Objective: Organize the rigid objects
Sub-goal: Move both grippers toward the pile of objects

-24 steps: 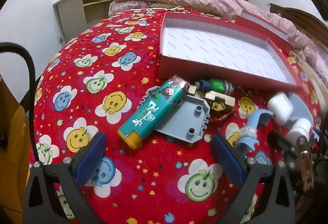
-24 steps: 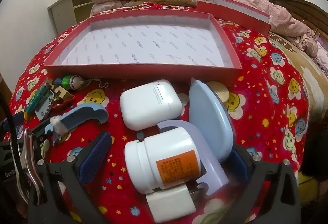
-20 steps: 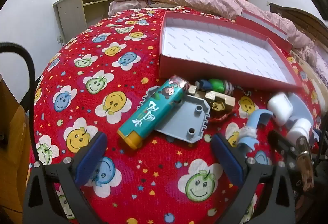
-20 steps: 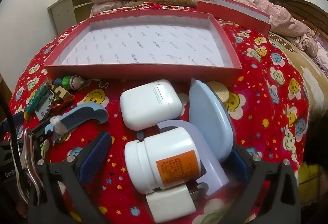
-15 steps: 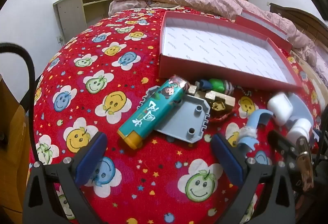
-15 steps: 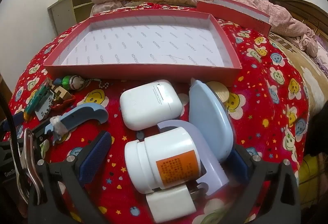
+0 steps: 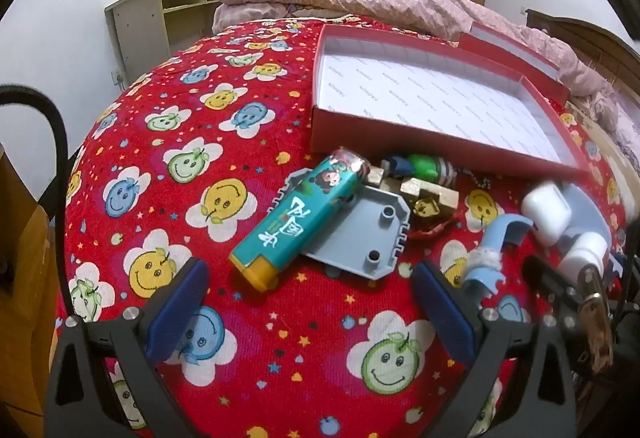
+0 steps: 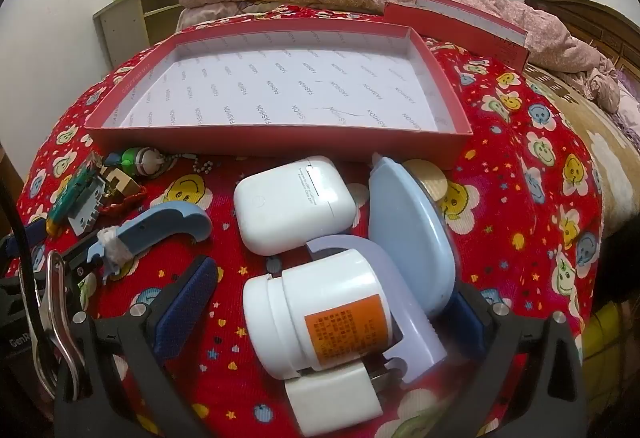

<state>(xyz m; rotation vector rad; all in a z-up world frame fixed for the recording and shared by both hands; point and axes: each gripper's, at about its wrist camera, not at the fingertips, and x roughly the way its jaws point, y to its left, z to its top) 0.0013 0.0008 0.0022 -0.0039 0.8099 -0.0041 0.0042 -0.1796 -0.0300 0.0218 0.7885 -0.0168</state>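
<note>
The white jar [image 8: 320, 312] with the orange label lies on its side on the red smiley-print bed cover [image 7: 168, 165], just short of the red box [image 8: 280, 139], which stands open and bare on the same cover. Of all the loose things heaped before that box, the jar sits most squarely between the pads of the right tongs [image 8: 332, 312], which are spread wide and grasp nothing. Its long axis runs roughly across their gap, lid toward the left pad and base toward the right, so a straight closing would take it end to end rather than around its body. It rests against a lilac curved piece [image 8: 404, 302] and a pale blue teardrop case [image 8: 412, 234], with a white earbud case [image 8: 292, 203] between it and the box wall.

The left tongs [image 7: 308, 302] are likewise released and empty. From the same box, the teal tube [image 7: 304, 213] lies on the near side, partly on a grey plate [image 7: 356, 234]. Its long axis slants from the box's near wall down toward the left pad, and it sits ahead of the pads, not between them.

By my reading the right hand is nearer to a grasp.
</note>
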